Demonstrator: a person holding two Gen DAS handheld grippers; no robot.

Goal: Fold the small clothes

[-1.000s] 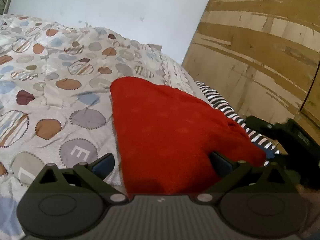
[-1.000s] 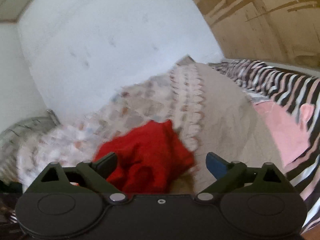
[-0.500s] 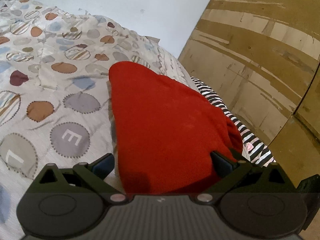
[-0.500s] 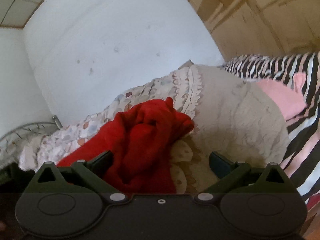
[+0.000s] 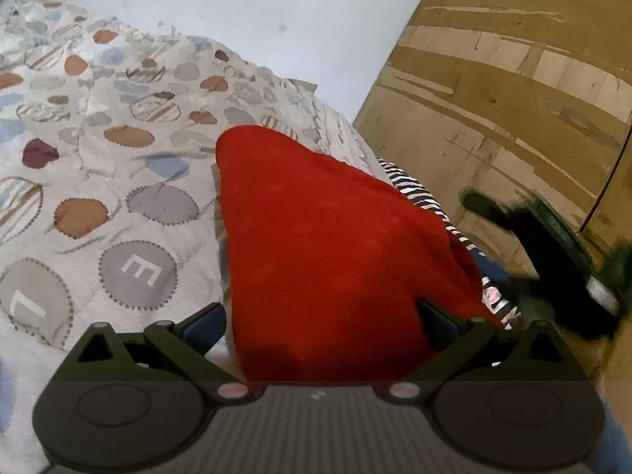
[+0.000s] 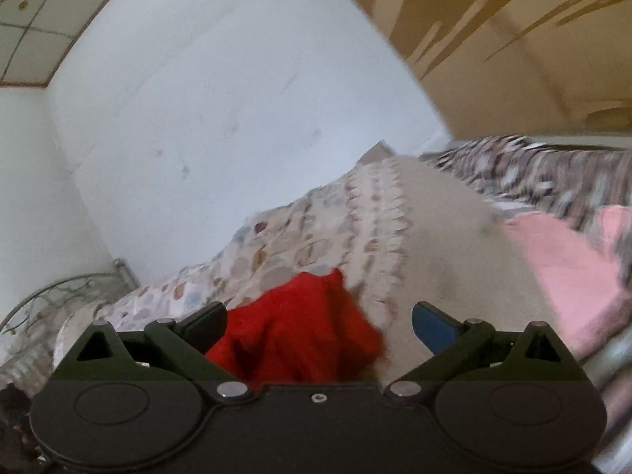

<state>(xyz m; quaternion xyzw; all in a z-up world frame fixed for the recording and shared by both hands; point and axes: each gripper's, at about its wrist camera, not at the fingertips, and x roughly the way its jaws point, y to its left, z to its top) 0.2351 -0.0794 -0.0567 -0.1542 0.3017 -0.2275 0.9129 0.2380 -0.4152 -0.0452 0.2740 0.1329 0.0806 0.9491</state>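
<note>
Fingers (image 5: 205,322) spread, red garment (image 5: 328,245) between

Bed (image 5: 51,276) covered by a pale quilt printed with round patches in brown, grey and blue; two grey patches carry white letters. Red garment (image 5: 328,245) lies directly on the quilt, spread flat toward its right edge. Beyond that edge: black-and-white striped fabric (image 5: 407,187) and pink cloth (image 6: 568,272), blurred in the right wrist view.

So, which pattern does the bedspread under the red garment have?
Pale bedspread with round patches in brown, grey and blue, some lettered; clearest in left wrist view.
</note>
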